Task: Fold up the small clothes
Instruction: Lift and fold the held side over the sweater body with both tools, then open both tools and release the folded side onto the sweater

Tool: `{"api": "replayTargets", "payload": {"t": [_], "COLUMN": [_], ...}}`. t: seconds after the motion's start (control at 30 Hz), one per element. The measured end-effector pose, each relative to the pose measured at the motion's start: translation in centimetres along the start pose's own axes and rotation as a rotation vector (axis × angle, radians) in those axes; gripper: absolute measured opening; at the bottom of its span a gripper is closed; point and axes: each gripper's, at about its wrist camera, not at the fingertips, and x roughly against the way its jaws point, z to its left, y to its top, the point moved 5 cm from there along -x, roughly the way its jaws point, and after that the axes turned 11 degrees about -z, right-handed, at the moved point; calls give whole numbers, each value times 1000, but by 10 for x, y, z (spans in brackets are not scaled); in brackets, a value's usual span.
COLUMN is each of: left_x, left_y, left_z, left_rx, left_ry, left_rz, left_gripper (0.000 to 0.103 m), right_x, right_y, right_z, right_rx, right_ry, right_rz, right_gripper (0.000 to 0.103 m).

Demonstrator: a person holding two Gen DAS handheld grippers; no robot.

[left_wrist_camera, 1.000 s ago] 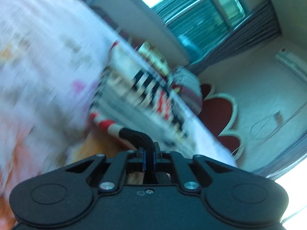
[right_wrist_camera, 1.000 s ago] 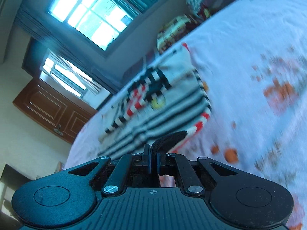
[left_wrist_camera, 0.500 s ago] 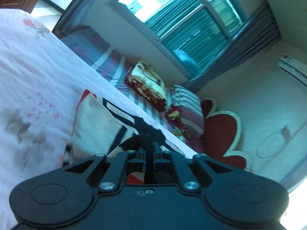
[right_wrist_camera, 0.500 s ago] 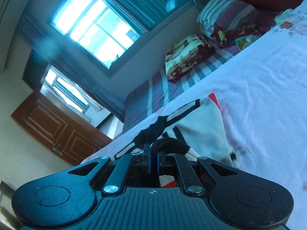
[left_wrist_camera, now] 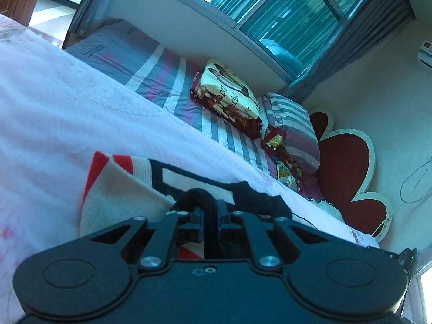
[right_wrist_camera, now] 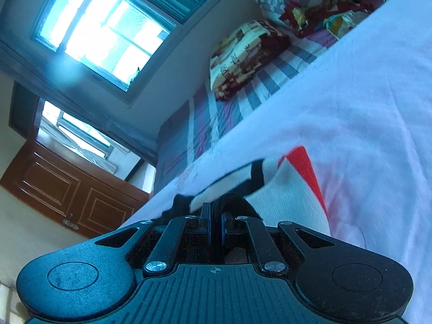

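Note:
A small knit garment (left_wrist_camera: 127, 191), cream with black bands and red trim, lies on the pink-white bedspread (left_wrist_camera: 54, 102). My left gripper (left_wrist_camera: 211, 213) is shut on a black edge of the garment, low over the bed. In the right wrist view the same garment (right_wrist_camera: 291, 189) lies just ahead, and my right gripper (right_wrist_camera: 215, 221) is shut on another black edge of it. The pinched fabric bunches up between each pair of fingers. Most of the garment is hidden under the gripper bodies.
A striped sheet (left_wrist_camera: 162, 73) lies beyond the bedspread. A folded patterned blanket (left_wrist_camera: 229, 100) and striped pillows (left_wrist_camera: 291, 124) sit near the red headboard (left_wrist_camera: 348, 167). A window (right_wrist_camera: 108, 27) and a wooden door (right_wrist_camera: 54, 189) are behind.
Both grippers have swung forward and down over the garment, carrying its black edge with them. The striped body of the garment has folded under and only the cream part still shows.

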Motion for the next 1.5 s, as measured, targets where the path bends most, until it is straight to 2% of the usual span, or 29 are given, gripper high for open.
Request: {"api": "replayTargets", "payload": {"t": [0.03, 0.07, 0.1, 0.13, 0.17, 0.2, 0.23, 0.27, 0.37, 0.5, 0.53, 0.57, 0.6, 0.63, 0.77, 0.83, 0.9, 0.93, 1.07, 1.13, 1.17, 1.2, 1.23, 1.27, 1.33, 1.37, 1.4, 1.43, 1.5], "left_x": [-5, -4, 0, 4, 7, 8, 6, 2, -14, -35, -37, -36, -36, -33, -14, -10, -21, -29, -30, -31, -30, -29, -26, -22, -3, 2, 2, 1, -12], "left_y": [3, 4, 5, 7, 9, 10, 11, 10, 6, -11, -16, -21, -23, -23, -13, -7, -10, -17, -20, -19, -18, -15, -11, -6, 3, 5, 4, 0, -19], "left_z": [3, 4, 4, 1, -1, -1, -2, -5, -13, -16, -18, -20, -23, -25, -39, -37, -26, -19, -25, -27, -27, -26, -24, -24, -31, -40, -50, -63, -94], "left_rx": [5, 9, 4, -10, -19, -21, -43, -95, -243, -399, -452, -493, -521, -540, -572, -561, -548, -538, -581, -604, -604, -594, -566, -526, -475, -471, -467, -461, -490], "left_ry": [-2, -5, 1, 6, -9, -23, -14, 4, 55, 153, 178, 196, 197, 206, 203, 235, 286, 302, 339, 354, 366, 383, 384, 344, 302, 284, 251, 212, 131], "left_rz": [-14, -37, -76, -121, -145, -141, -122, -96, -7, 103, 92, 80, 70, 53, -69, -108, -55, -19, -37, -30, -31, -37, -41, -50, -130, -155, -164, -166, -118], "left_gripper": [36, 49, 78, 88, 85, 74, 61, 56, 53, 40, 30, 27, 16, 5, 4, 4, 4, 4, 6, 15, 22, 46, 75, 84, 81, 80, 79, 77, 79], "right_x": [1, 6, 10, 13, 14, 14, 12, 8, -14, -44, -46, -48, -48, -47, -37, -37, -51, -52, -51, -51, -47, -39, -32, -23, -12, -14, -18, -28, -51], "right_y": [2, 5, 8, 9, 10, 8, 5, 0, -22, -65, -74, -81, -87, -90, -78, -69, -72, -75, -81, -81, -77, -73, -72, -73, -78, -82, -91, -102, -127], "right_z": [1, 4, 6, 9, 11, 17, 23, 30, 45, 50, 52, 51, 51, 50, 51, 41, 20, 17, 21, 24, 26, 29, 32, 39, 52, 64, 72, 82, 96], "right_rx": [17, 47, 70, 76, 85, 120, 170, 234, 423, 706, 764, 808, 844, 852, 795, 718, 657, 666, 729, 751, 751, 740, 738, 751, 769, 764, 762, 770, 803], "right_ry": [4, -2, 0, 18, 29, 33, 36, 27, -50, -201, -218, -222, -224, -225, -199, -215, -271, -261, -284, -309, -303, -277, -263, -258, -236, -186, -141, -112, -113], "right_rz": [-30, -87, -133, -142, -131, -117, -106, -81, 0, 60, 48, 38, 24, 7, -117, -125, -46, -63, -71, -78, -92, -128, -184, -228, -247, -223, -178, -112, -9], "right_gripper": [33, 70, 86, 86, 86, 85, 83, 74, 59, 47, 44, 35, 14, 8, 7, 7, 7, 7, 11, 35, 66, 94, 99, 99, 99, 94, 75, 66, 61]}}
